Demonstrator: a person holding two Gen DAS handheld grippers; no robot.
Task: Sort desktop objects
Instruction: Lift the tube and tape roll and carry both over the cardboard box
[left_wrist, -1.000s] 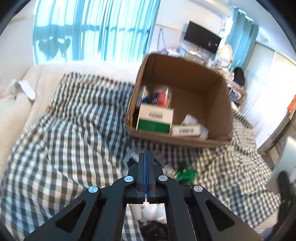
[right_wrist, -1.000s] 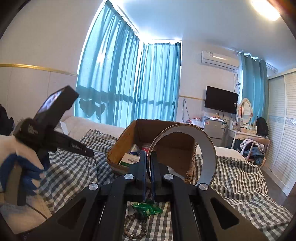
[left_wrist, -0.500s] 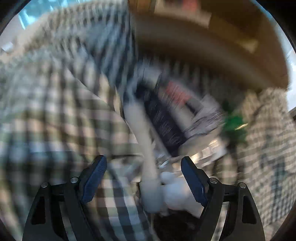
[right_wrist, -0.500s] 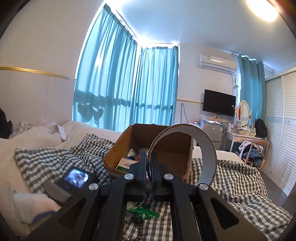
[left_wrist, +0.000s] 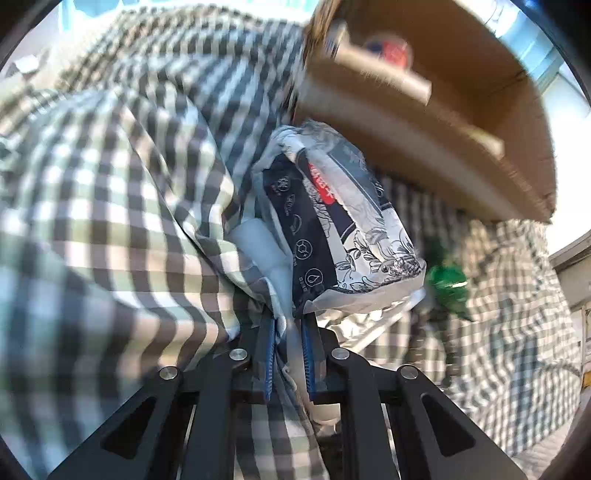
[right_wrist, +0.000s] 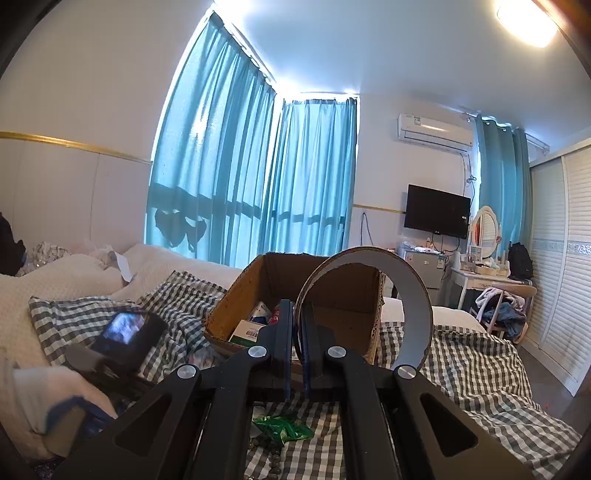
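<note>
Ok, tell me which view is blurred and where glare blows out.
Left wrist view: motion smear on the cardboard box and checked cloth; the patterned packet stays fairly sharp. Right wrist view: sharp; ceiling lamp blown out.

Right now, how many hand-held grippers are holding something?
2: the left hand-held gripper is closing on a patterned packet; the right hand-held gripper is shut on a cardboard ring.

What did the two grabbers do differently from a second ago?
The left gripper dipped down to the checked cloth, opened wide, and is now closing on the patterned packet. The right gripper kept still, shut on the cardboard ring. The box stayed put.
</note>
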